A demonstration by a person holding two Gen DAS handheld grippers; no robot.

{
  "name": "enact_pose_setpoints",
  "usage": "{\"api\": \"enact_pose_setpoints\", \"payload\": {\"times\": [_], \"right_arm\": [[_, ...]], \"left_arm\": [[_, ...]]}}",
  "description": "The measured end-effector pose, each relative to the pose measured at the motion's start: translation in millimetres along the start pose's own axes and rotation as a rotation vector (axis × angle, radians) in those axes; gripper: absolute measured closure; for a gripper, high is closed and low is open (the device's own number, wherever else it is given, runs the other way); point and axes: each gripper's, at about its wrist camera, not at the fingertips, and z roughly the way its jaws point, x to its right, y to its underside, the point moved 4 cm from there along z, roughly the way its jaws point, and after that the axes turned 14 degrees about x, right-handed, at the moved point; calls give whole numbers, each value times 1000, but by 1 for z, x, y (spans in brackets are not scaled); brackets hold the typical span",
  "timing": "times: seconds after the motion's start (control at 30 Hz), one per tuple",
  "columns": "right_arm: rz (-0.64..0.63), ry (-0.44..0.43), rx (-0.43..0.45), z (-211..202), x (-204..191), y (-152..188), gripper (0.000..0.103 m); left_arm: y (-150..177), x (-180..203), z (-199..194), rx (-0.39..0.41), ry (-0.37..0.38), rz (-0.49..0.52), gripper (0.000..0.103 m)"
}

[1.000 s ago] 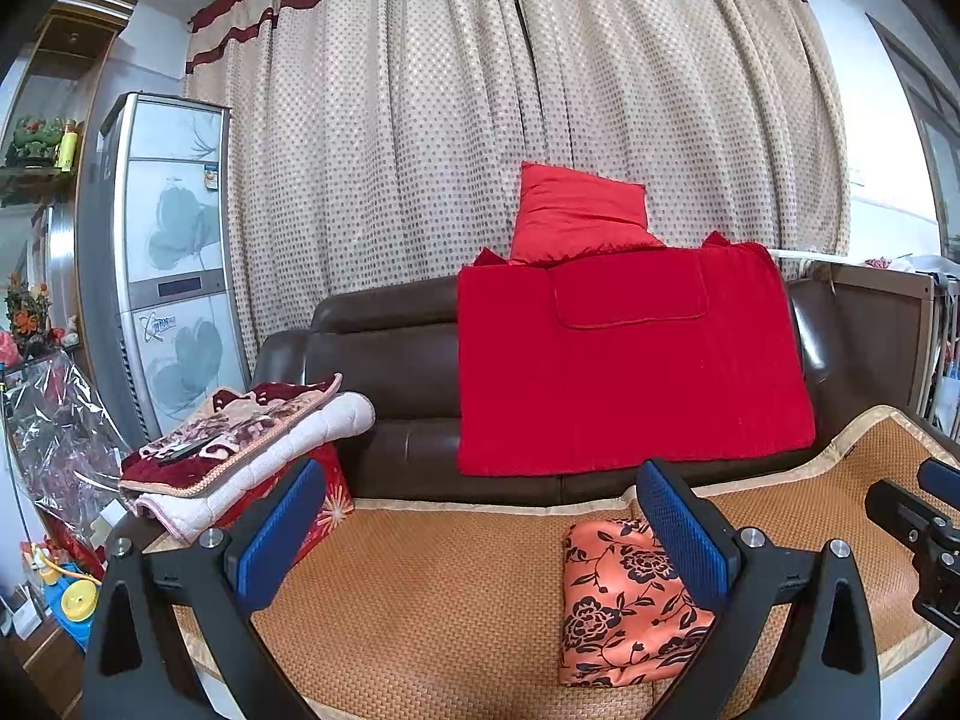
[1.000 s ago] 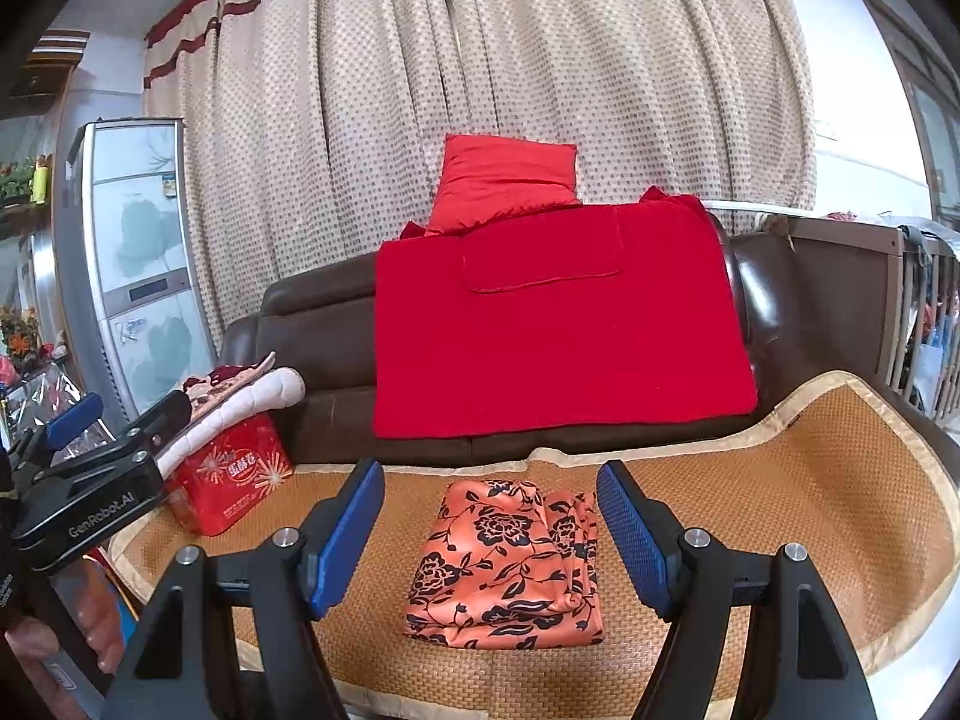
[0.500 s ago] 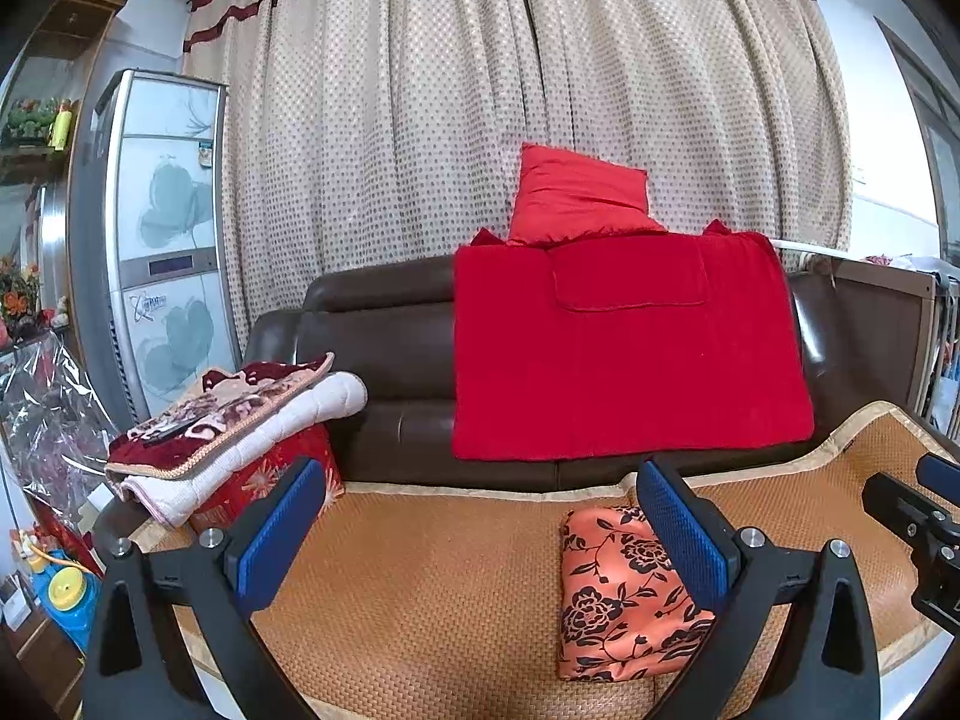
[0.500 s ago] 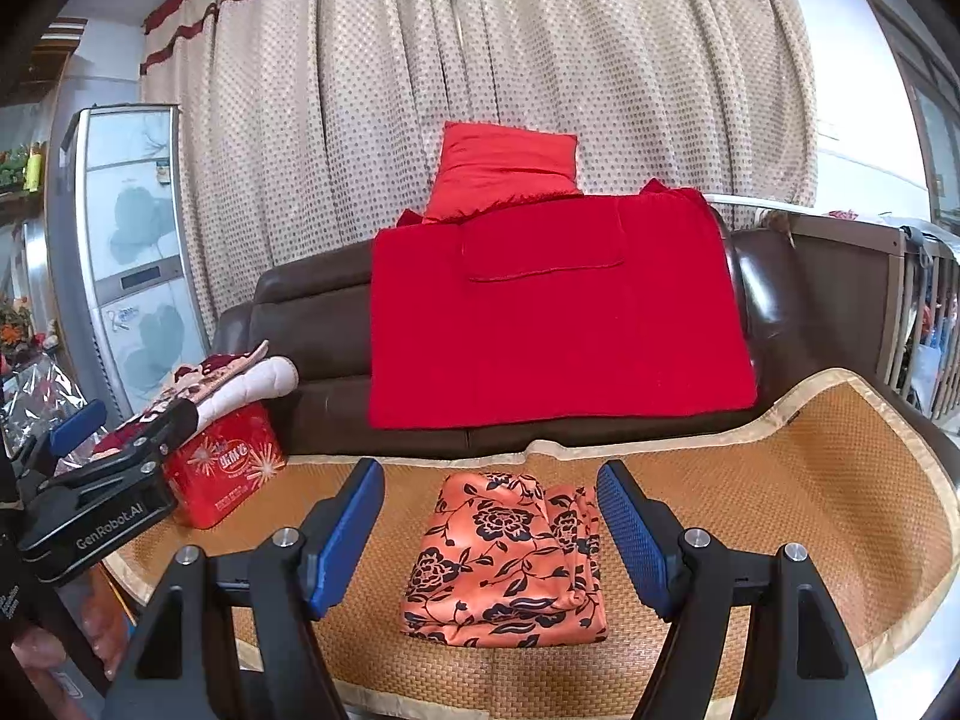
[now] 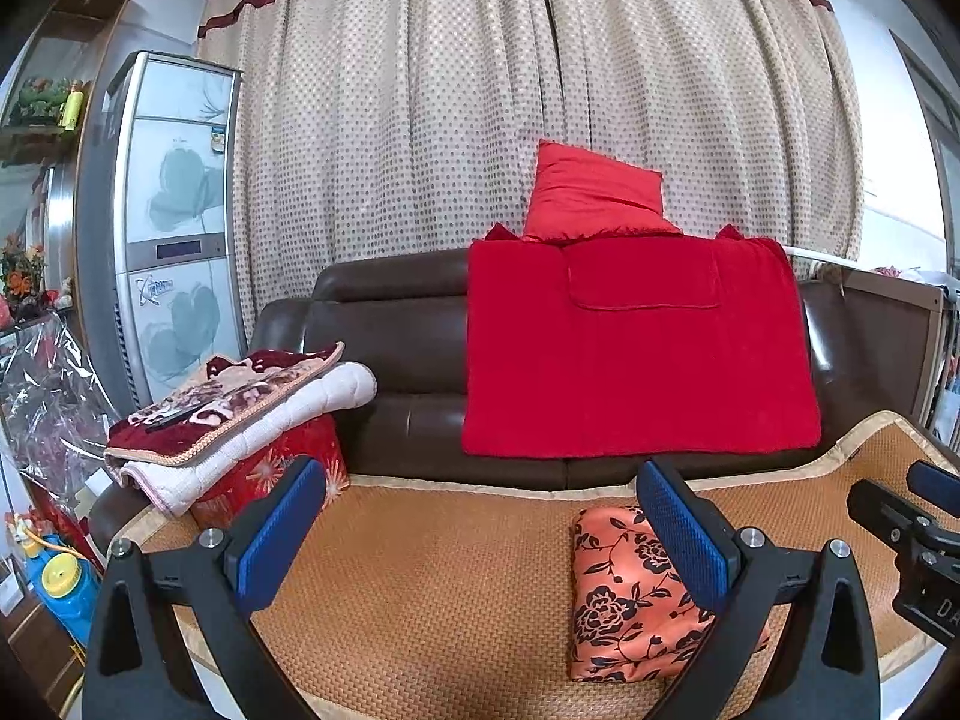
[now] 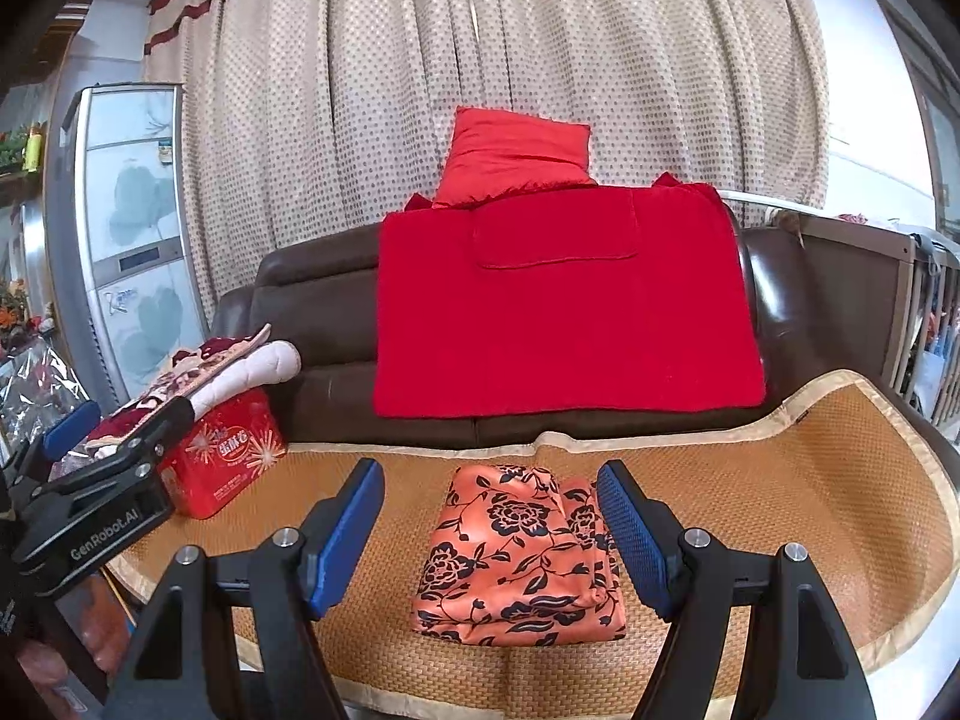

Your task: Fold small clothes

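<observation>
Both views sit slightly nearer the sofa than a second ago; the folded floral garment (image 6: 519, 552) lies unmoved on the woven mat (image 6: 780, 480). Right gripper (image 6: 489, 531) jaws wide, empty, garment framed between them but apart. Left gripper (image 5: 480, 531) likewise wide, holding nothing, garment at its right finger (image 5: 684, 534).

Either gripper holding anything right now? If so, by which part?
Nothing held. Left gripper and right gripper are both open and empty; the folded floral cloth lies untouched on the woven mat.
</observation>
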Motion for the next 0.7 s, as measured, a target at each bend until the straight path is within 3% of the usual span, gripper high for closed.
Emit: {"api": "enact_pose_setpoints", "payload": {"times": [0.7], "right_arm": [[-38,10,-31,28,-26,-3,27]], "left_arm": [[5,-17,29,-33,-6,-28,0]]}}
